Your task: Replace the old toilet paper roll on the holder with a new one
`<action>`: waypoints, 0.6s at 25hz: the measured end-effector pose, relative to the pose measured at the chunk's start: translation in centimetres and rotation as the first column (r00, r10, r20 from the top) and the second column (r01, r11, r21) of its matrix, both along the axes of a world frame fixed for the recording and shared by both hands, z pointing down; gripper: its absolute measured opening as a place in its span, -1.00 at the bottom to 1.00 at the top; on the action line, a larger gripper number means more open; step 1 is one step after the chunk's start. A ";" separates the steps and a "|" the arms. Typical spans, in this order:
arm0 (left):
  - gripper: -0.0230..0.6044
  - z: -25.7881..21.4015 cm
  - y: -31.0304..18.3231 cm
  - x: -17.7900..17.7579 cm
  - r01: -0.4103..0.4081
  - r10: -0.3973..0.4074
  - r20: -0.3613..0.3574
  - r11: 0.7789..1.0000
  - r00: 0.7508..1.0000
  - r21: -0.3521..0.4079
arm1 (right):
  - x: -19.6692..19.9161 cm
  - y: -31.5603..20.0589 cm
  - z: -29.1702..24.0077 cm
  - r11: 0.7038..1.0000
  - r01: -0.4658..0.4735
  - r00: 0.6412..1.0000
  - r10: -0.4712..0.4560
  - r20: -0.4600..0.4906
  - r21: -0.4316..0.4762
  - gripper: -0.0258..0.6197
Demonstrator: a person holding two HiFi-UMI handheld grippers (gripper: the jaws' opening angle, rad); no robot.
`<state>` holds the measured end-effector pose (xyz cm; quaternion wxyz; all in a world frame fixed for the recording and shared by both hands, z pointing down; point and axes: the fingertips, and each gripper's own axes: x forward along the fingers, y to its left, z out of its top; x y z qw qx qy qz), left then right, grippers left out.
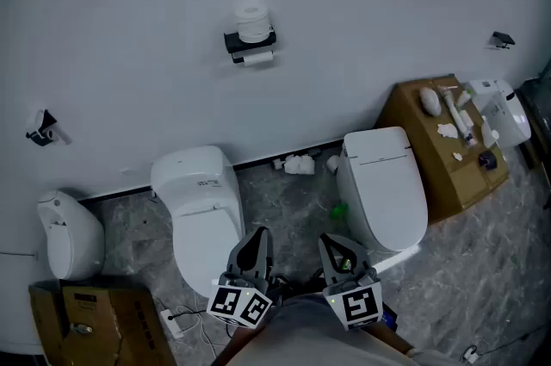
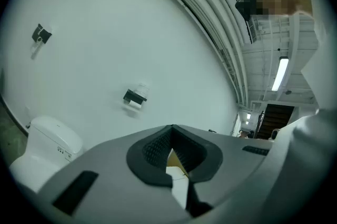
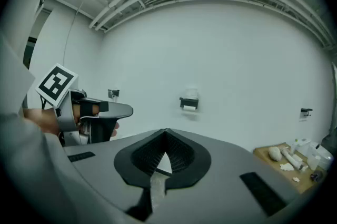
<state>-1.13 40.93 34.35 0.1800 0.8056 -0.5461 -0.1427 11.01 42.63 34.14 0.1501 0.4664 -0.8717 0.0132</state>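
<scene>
A black toilet paper holder (image 1: 250, 41) hangs high on the white wall. A white roll (image 1: 252, 18) stands on its top, and another roll (image 1: 257, 58) hangs below it. The holder also shows small and far off in the left gripper view (image 2: 135, 97) and in the right gripper view (image 3: 188, 103). My left gripper (image 1: 256, 233) and right gripper (image 1: 332, 242) sit side by side at the bottom of the head view, far from the holder. Both are shut with nothing between their jaws. The left gripper (image 3: 95, 112) also appears at the left of the right gripper view.
Two white toilets (image 1: 202, 209) (image 1: 383, 183) stand against the wall, with a smaller white unit (image 1: 65, 231) at the left. A cardboard box (image 1: 426, 153) with several items stands at the right, another (image 1: 95, 317) at the bottom left. Crumpled paper (image 1: 299, 164) lies on the floor.
</scene>
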 end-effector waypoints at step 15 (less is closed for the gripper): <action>-0.91 0.5 1.4 -1.7 -0.032 0.032 -0.042 0.999 0.999 -0.012 | -1.9 0.6 -0.9 1.000 -0.005 0.999 0.004 0.039 0.029 -0.87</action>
